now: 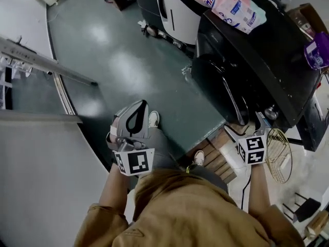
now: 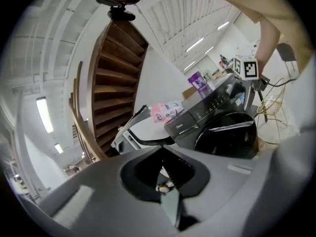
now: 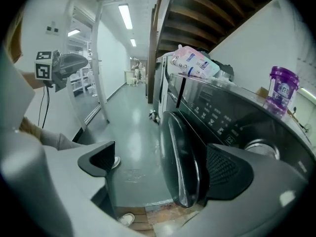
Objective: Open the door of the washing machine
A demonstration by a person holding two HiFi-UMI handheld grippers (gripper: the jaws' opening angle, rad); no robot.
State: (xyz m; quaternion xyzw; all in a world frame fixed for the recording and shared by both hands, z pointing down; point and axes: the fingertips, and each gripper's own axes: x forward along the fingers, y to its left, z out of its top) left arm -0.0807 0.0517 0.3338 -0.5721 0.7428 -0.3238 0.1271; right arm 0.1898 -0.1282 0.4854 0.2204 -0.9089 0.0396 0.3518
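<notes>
This looked like a big indoor workshop or test hall. The dark washing machine (image 1: 280, 45) stood on a glossy green painted floor (image 1: 128, 71), with a white appliance (image 1: 180, 9) just beside it. An open wooden staircase (image 2: 116, 78) rose behind the machine under a high white ribbed ceiling (image 2: 165, 11), and tube lights (image 3: 125, 16) ran above it. A pink detergent pack (image 1: 229, 4) and a purple bottle (image 3: 281, 89) sat on the machine's top.

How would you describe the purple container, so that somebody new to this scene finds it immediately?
Look for the dark front-loading washing machine. On its flat top, the purple container stands upright near one end. It is a rigid lidded jar with a label, unlike the soft pink-and-white package lying further along the same top.
</notes>
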